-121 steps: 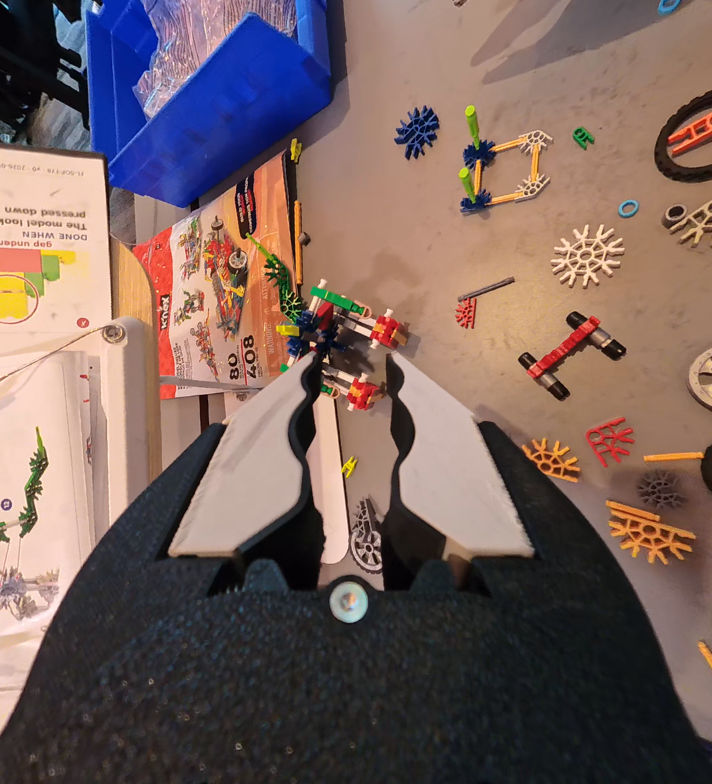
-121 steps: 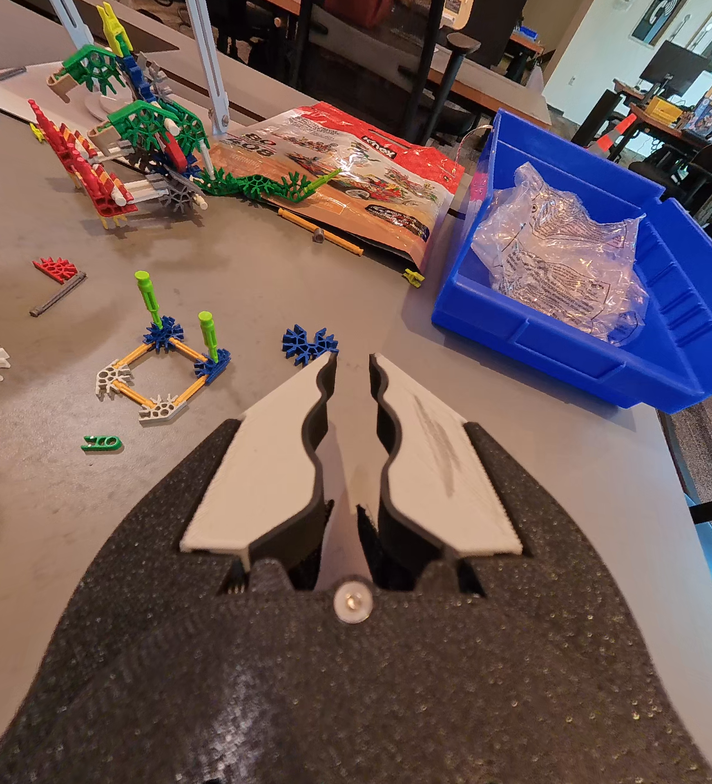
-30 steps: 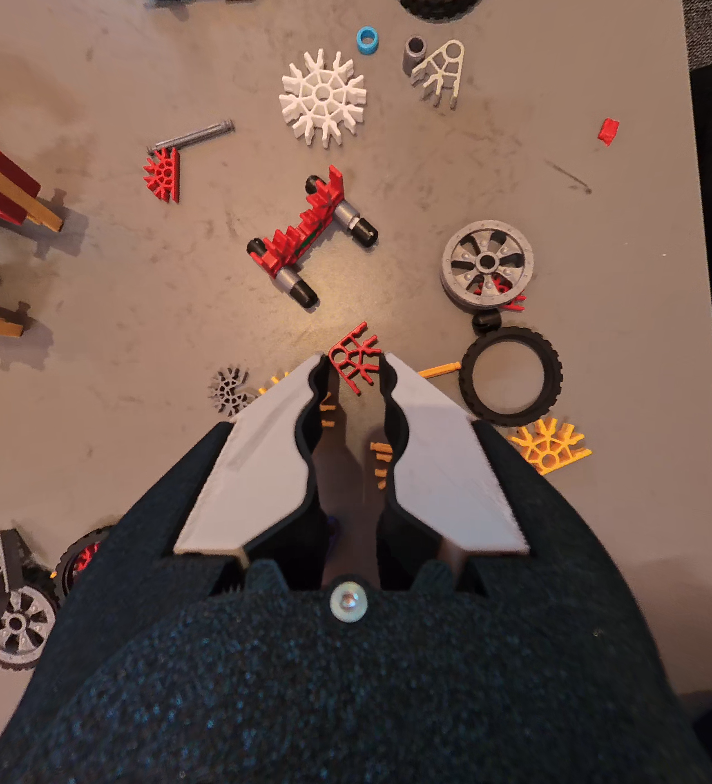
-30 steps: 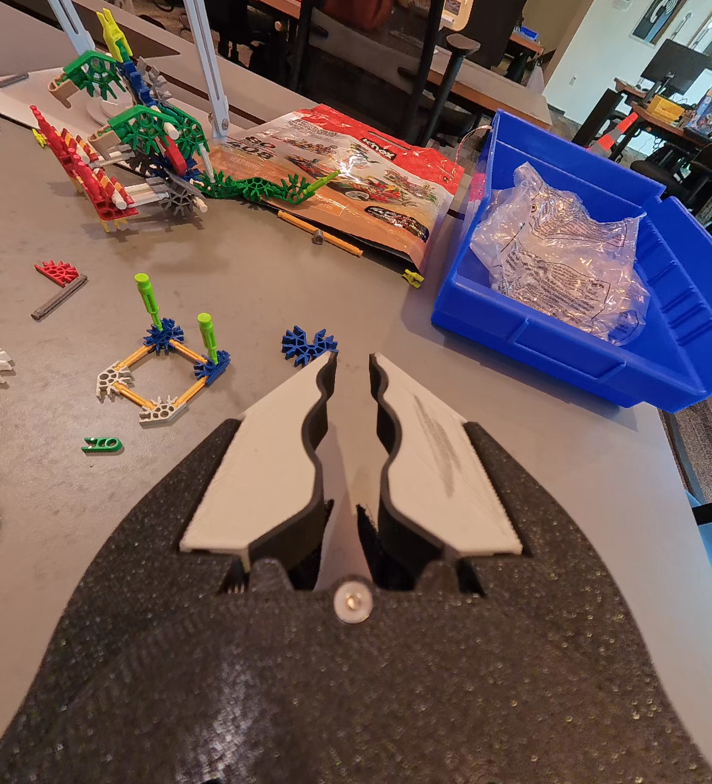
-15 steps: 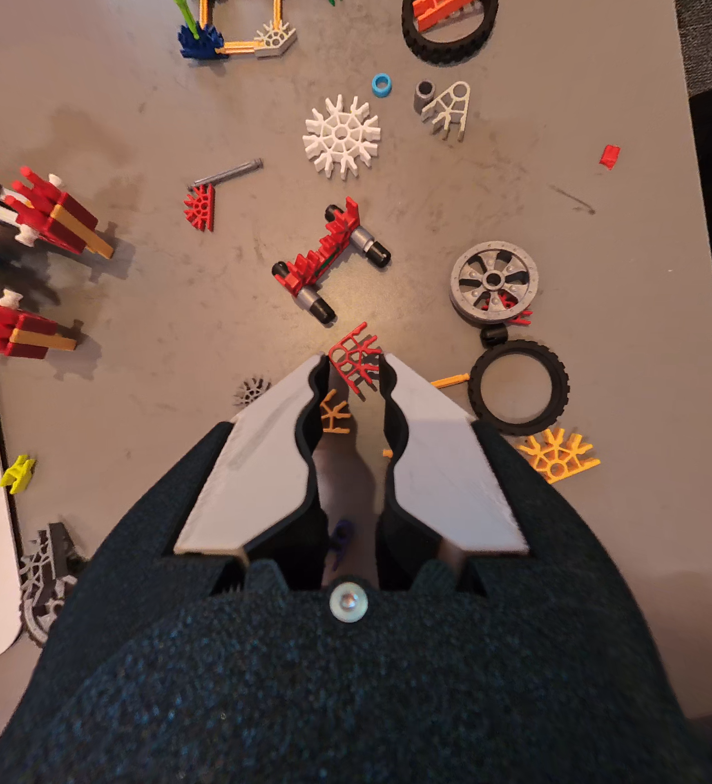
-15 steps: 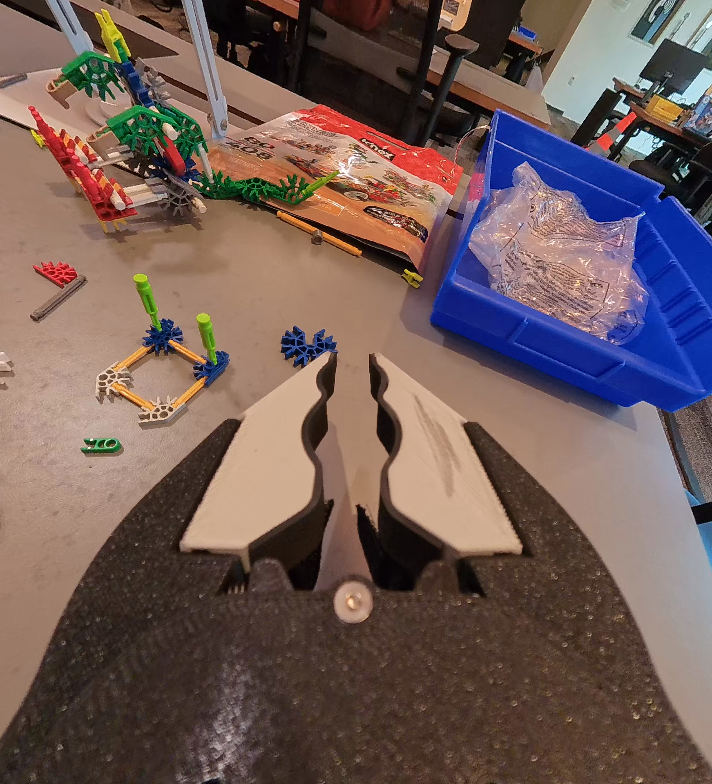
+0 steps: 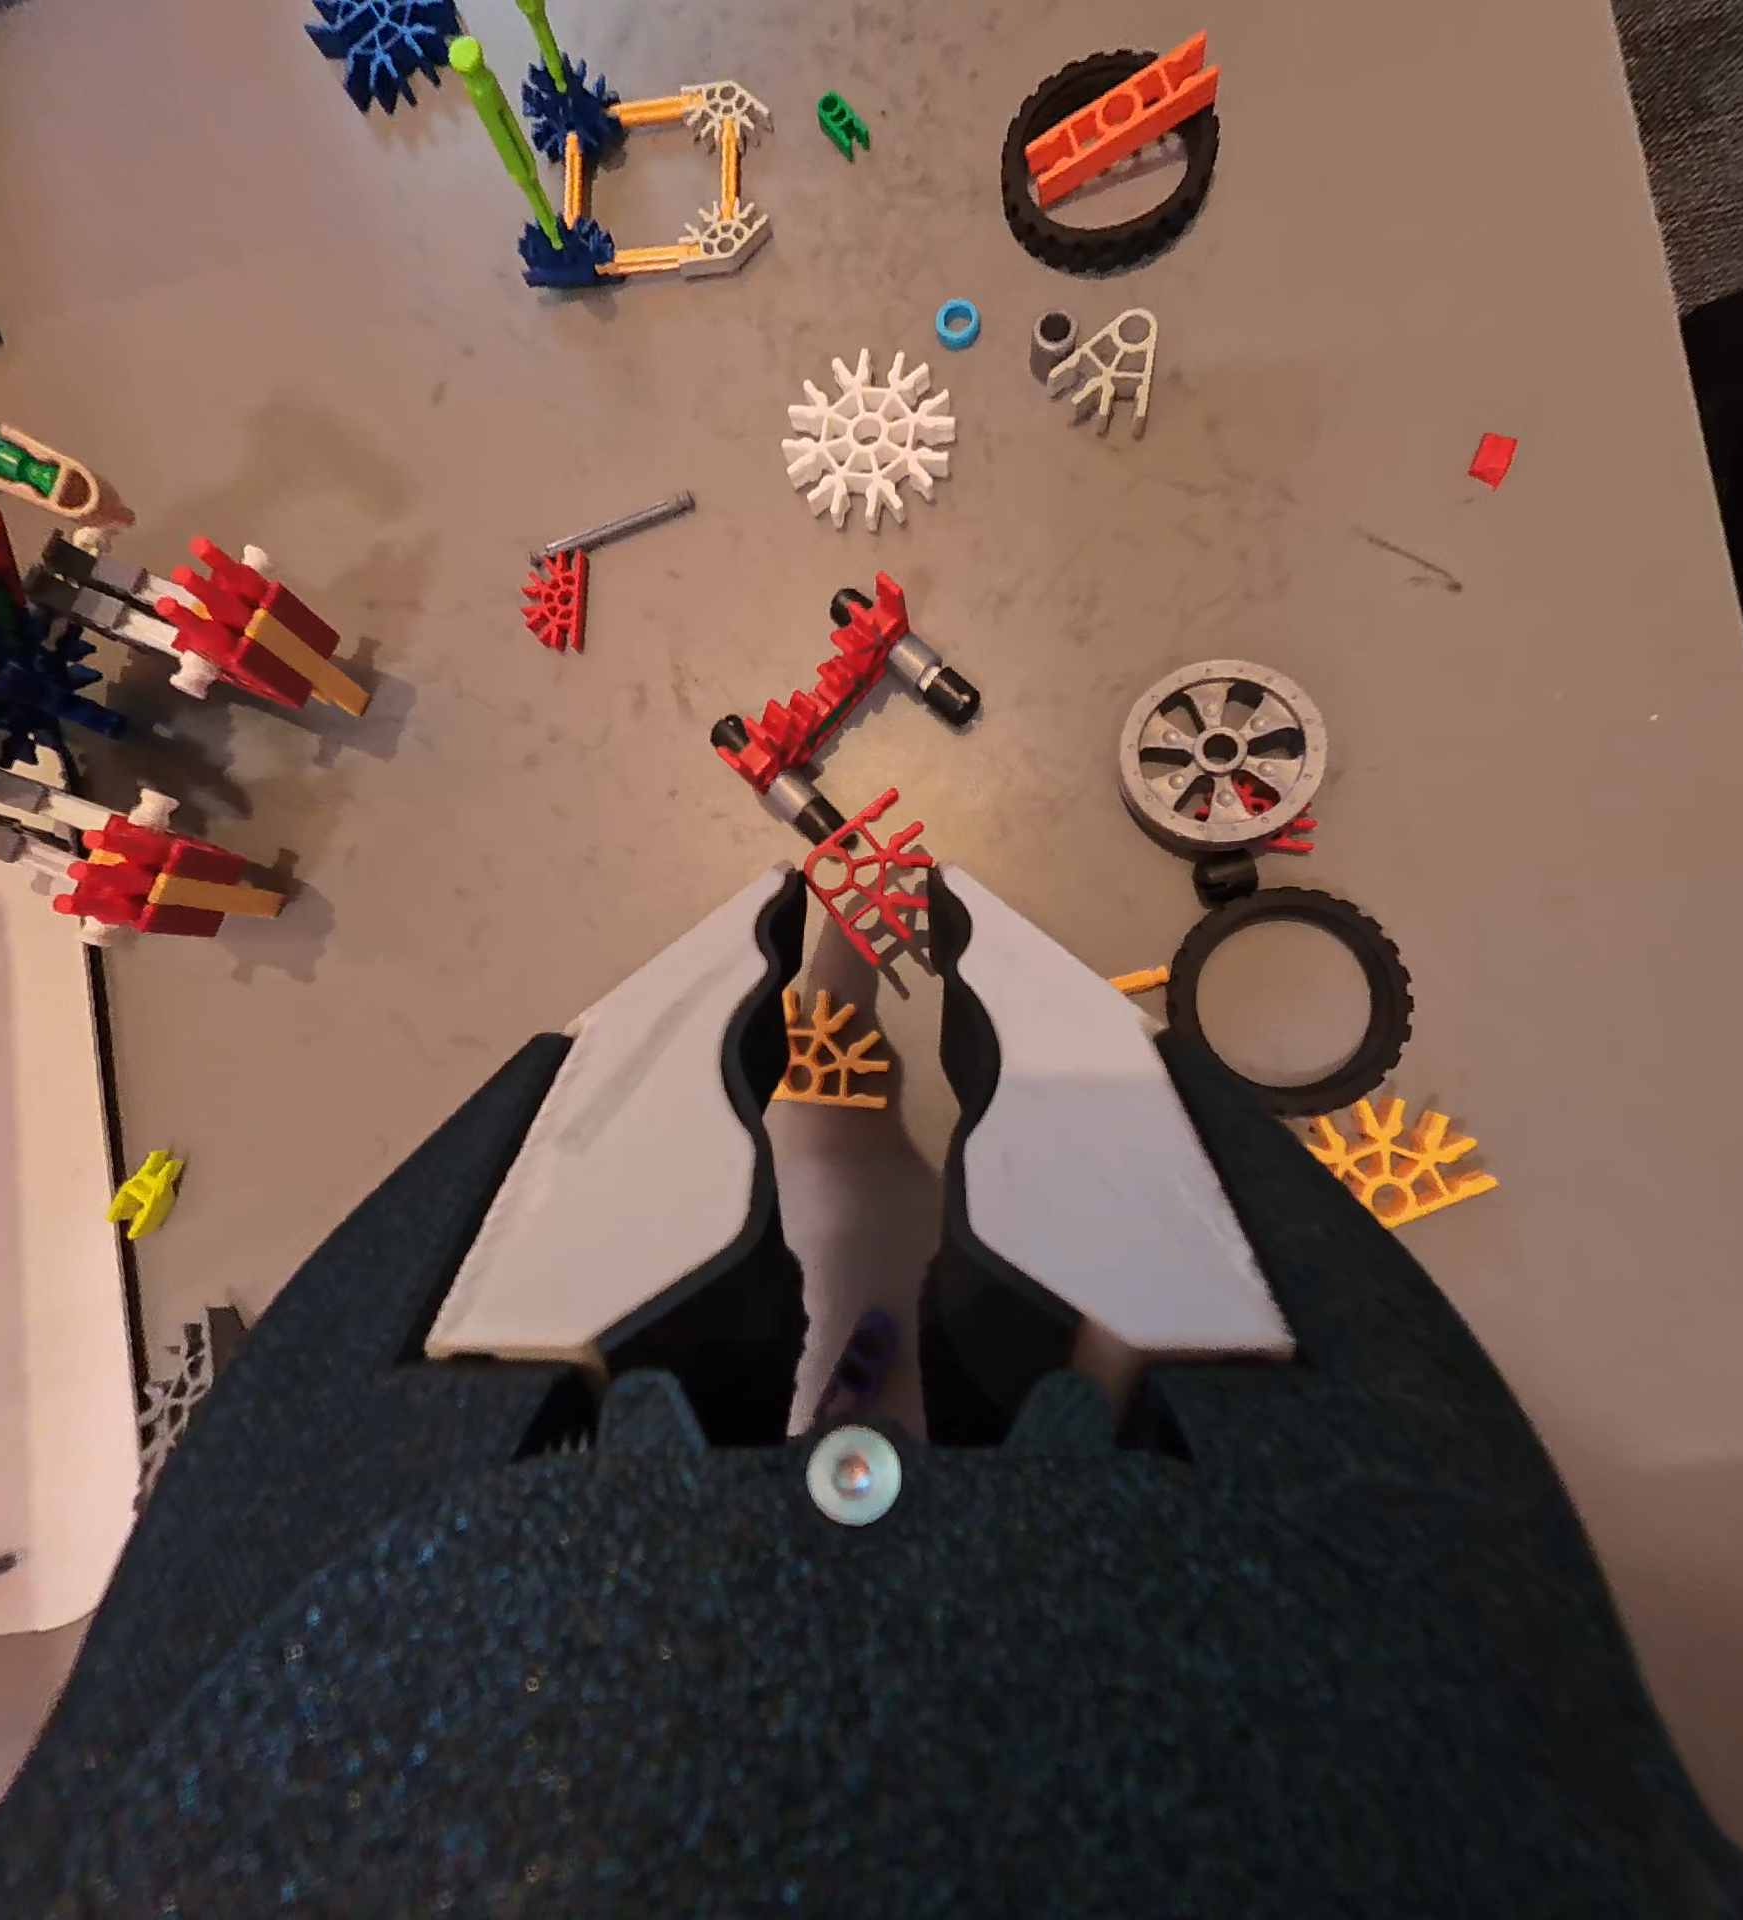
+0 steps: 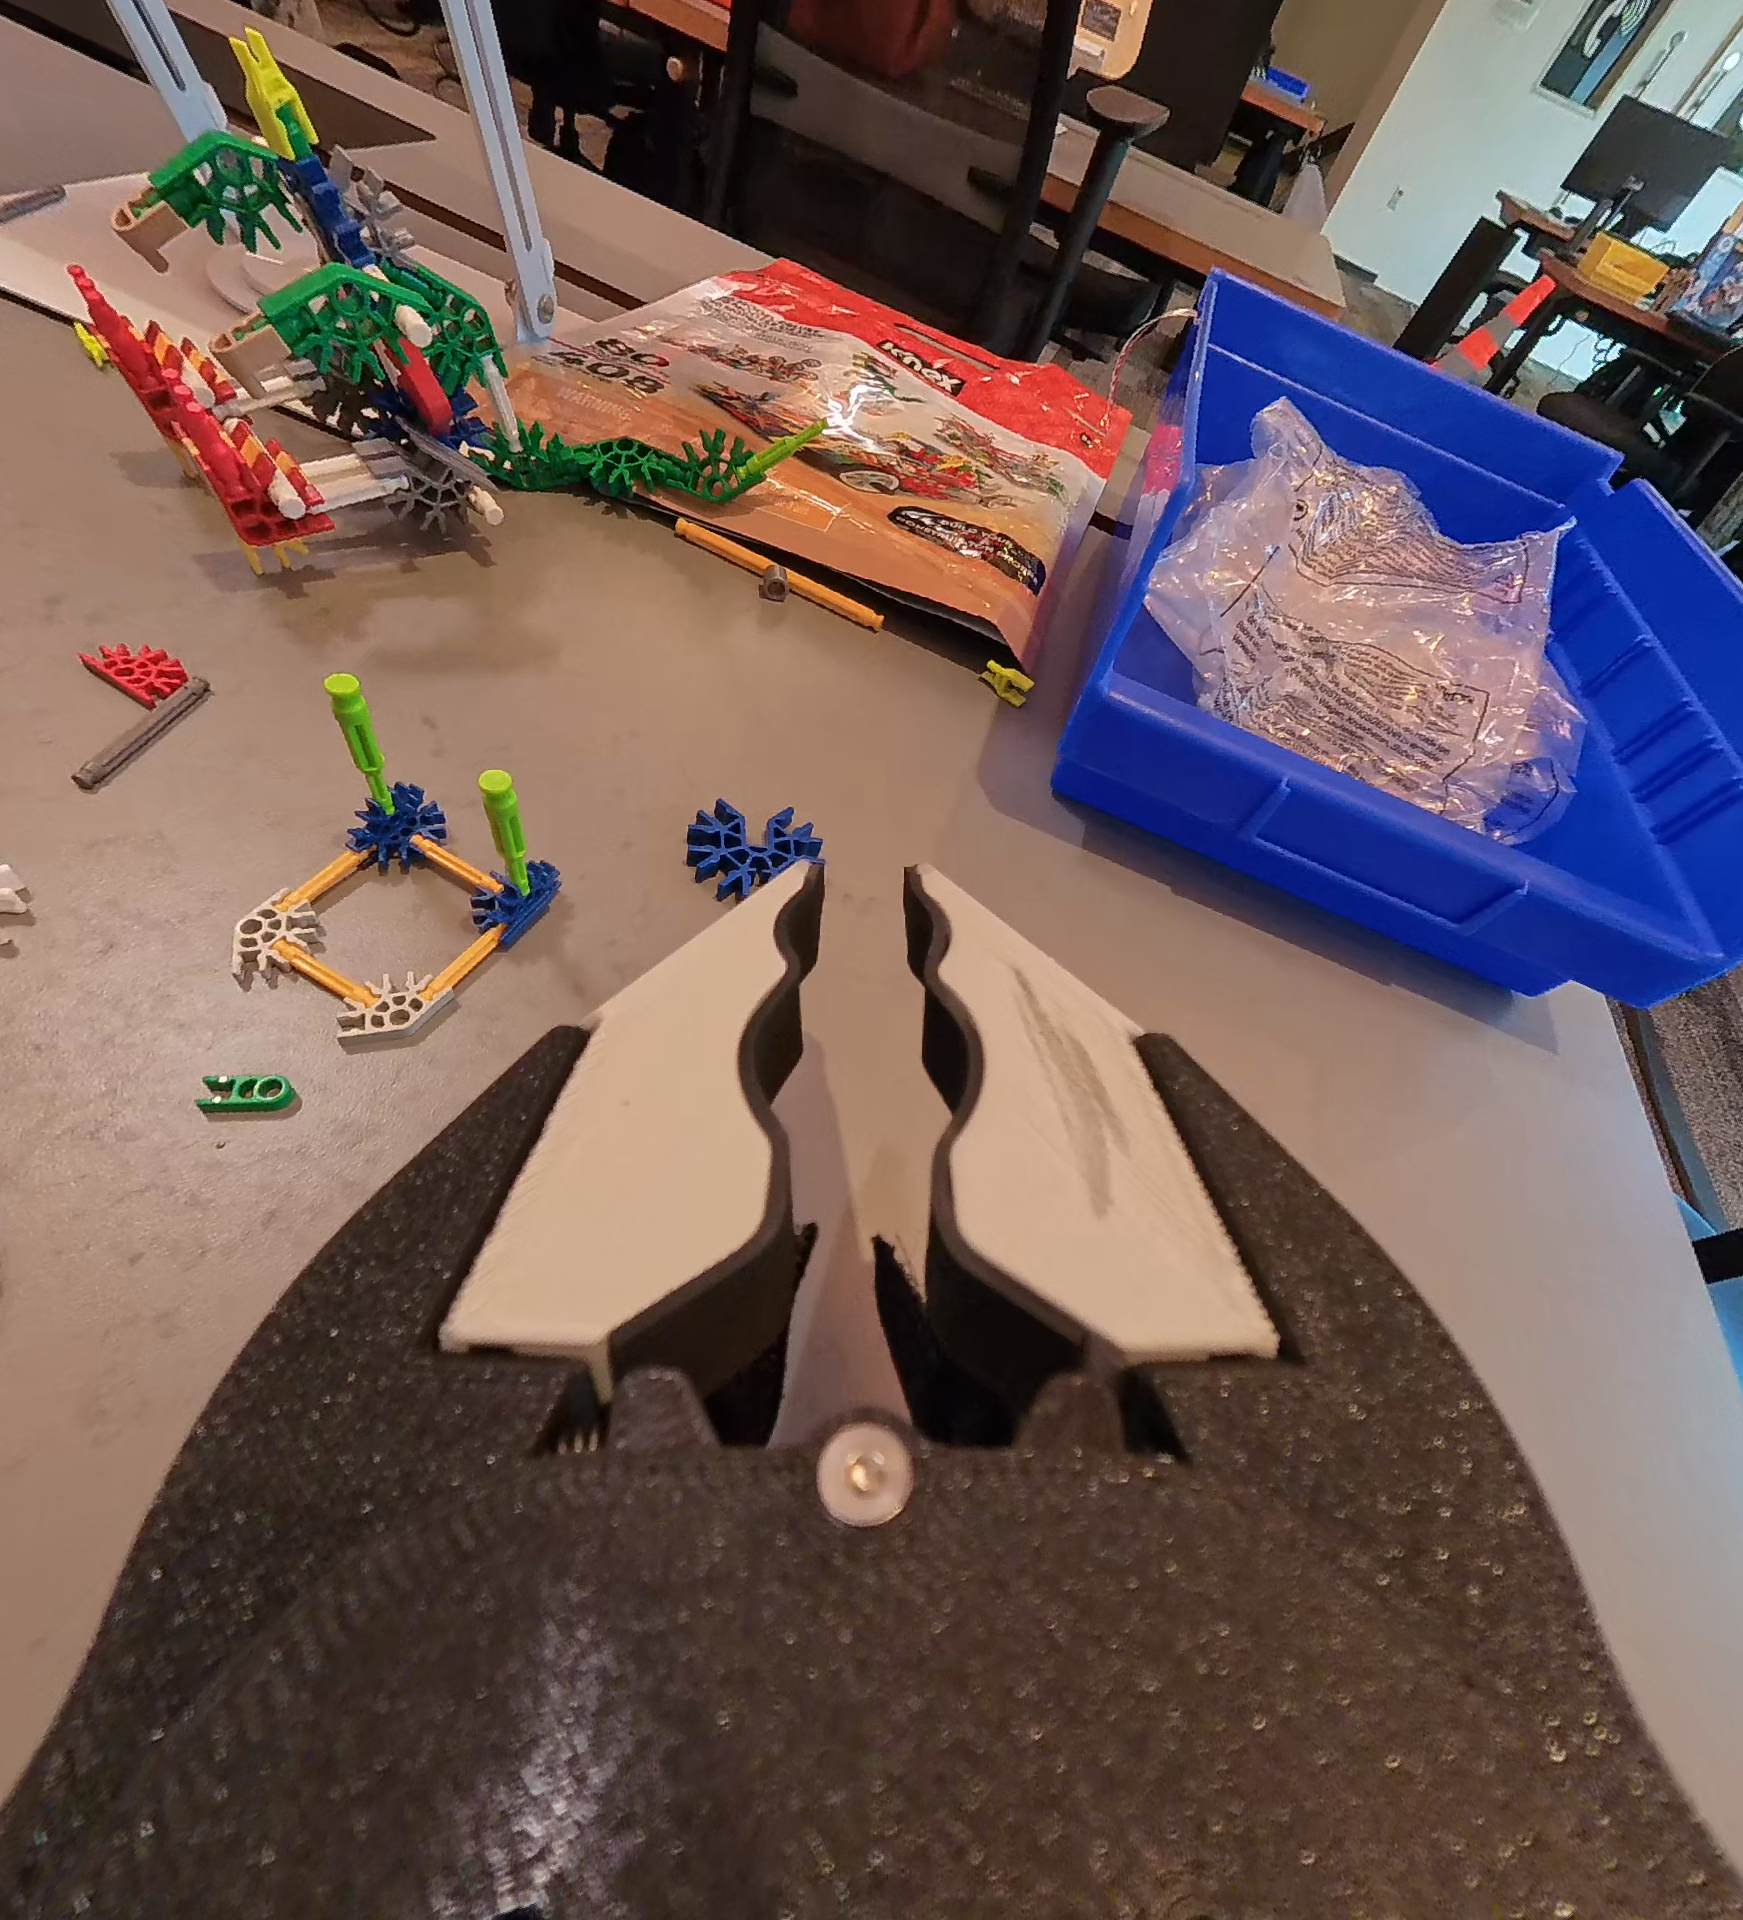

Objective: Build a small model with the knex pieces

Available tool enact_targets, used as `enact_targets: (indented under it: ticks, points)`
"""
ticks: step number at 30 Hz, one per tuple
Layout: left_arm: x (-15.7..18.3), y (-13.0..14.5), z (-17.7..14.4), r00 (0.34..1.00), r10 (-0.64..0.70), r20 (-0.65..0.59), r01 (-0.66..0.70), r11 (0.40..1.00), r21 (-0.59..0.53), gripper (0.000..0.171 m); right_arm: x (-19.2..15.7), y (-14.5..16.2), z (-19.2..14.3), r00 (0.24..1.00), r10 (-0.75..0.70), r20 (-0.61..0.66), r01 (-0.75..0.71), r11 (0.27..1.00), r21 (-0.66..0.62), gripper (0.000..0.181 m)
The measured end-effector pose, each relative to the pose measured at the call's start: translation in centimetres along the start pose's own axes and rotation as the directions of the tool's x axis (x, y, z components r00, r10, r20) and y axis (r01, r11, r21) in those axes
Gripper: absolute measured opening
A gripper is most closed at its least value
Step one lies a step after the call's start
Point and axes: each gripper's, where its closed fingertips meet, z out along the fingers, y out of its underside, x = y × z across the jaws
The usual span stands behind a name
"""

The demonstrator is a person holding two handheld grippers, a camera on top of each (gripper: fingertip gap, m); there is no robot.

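My left gripper (image 7: 867,896) is shut on a small red fan-shaped connector (image 7: 849,883), pinched at the fingertips and held above the grey table. An orange connector (image 7: 831,1060) lies on the table under the fingers. A red piece with two black-tipped axles (image 7: 836,696) lies just ahead. My right gripper (image 8: 865,883) is slightly open and empty, low over the table, with a blue connector (image 8: 747,842) just left of its left fingertip.
Left view: grey wheel hub (image 7: 1222,753), black tyre (image 7: 1187,1003), yellow connector (image 7: 1392,1164), white snowflake connector (image 7: 869,436), built model (image 7: 192,634); table edge on the right. Right view: blue bin (image 8: 1366,862) holding a plastic bag (image 8: 1366,613), square rod frame (image 8: 389,914), printed bag (image 8: 825,416). One gripper's finger ends stand about 30 centimetres off the other's.
My left gripper left the built model, moved right to the loose parts, closed on the red connector and is now lifting it, moving back left. The right gripper has not moved.
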Motion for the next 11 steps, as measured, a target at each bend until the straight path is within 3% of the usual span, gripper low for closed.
enact_targets:
  ticks: [11]
  points:
    - [-0.3,-1.8,0.2,0.998,0.042,0.042,-0.045,0.997,0.059,0.021,0.0,0.0,0.0,1.000,0.001,0.000,-0.001,1.000,0.002,0.015]
